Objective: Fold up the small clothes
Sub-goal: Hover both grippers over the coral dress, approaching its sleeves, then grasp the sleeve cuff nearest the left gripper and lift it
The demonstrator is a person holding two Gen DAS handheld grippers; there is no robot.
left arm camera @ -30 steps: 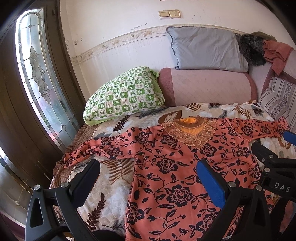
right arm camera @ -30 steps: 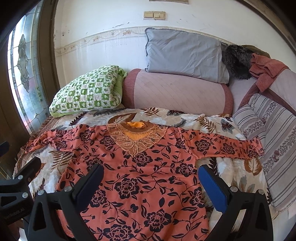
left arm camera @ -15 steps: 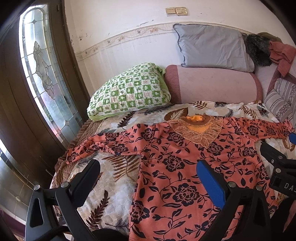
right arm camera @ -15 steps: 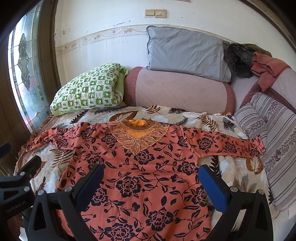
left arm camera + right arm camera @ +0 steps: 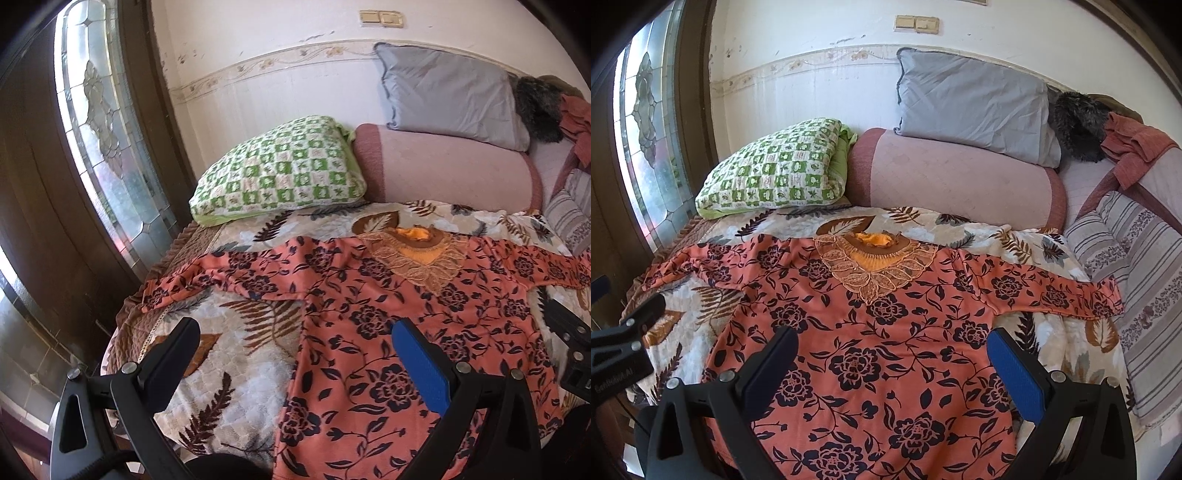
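The coral-orange floral-print long-sleeved dress (image 5: 871,343) lies spread flat and face up on the leaf-patterned quilted bedspread (image 5: 236,354), its gold-embroidered neckline (image 5: 877,266) toward the pink cylindrical bolster (image 5: 956,177) and its hem toward the cameras; no fold looks begun yet. The left gripper (image 5: 295,341) hangs wide open and empty above the dress's left side seam, one finger over bare bedspread, the other over the print; the right gripper (image 5: 892,349) is likewise wide open and empty, over the dress's lower body.

Risks, as I judge them: the fabric looks thin and slippery, so a pinch at the seam could catch only the top layer and leave the back panel behind, spoiling the fold; a bite too deep could snag the bedspread along with the dress; the left sleeve (image 5: 207,280) already runs crumpled toward the bed's edge on the dress's left, and dragging it inward may bunch it rather than lay it flat; the two grippers sit near each other over the body and could collide if both move inward.

The dress's long axis runs from hem to neckline, pointing at the bolster; the sleeves stretch crosswise, the right sleeve (image 5: 1060,295) reaching toward the striped cushion (image 5: 1137,266) on the dress's right.
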